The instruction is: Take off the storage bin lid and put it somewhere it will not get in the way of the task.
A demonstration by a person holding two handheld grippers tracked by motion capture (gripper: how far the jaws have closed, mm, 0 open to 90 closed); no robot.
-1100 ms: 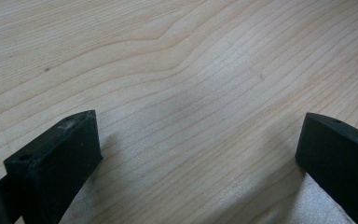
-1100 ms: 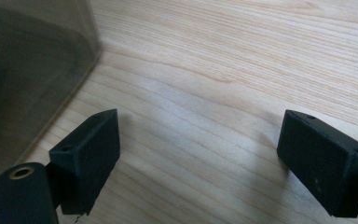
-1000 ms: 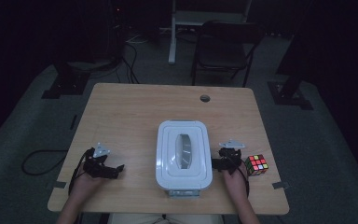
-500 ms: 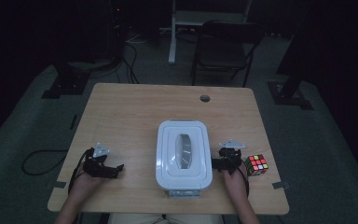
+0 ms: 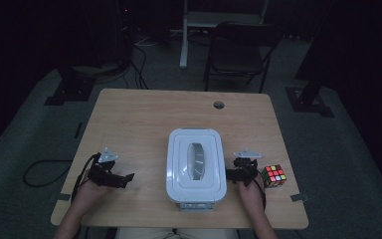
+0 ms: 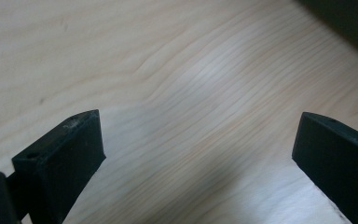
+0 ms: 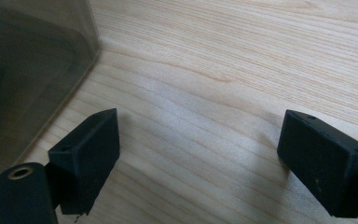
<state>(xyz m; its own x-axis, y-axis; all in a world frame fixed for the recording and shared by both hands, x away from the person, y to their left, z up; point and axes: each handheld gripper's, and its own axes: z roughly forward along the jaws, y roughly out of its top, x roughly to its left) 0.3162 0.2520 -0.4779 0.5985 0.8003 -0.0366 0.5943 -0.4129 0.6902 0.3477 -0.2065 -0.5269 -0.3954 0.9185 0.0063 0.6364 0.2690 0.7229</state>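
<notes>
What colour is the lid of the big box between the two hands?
White, with a greyish oval handle recess in the middle of the lid. It shows best in the high view.

A black chair (image 5: 238, 50) stands at twelve o'clock, behind the wooden bench (image 5: 144, 124). A cable (image 5: 40, 169) lies at nine o'clock.

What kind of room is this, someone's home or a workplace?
Probably a lab or recording room rather than a home: a lone wooden table stands on dark carpet, with stand bases and loose cables on the floor around it, and a person holds a cabled left gripper and right gripper.
</notes>
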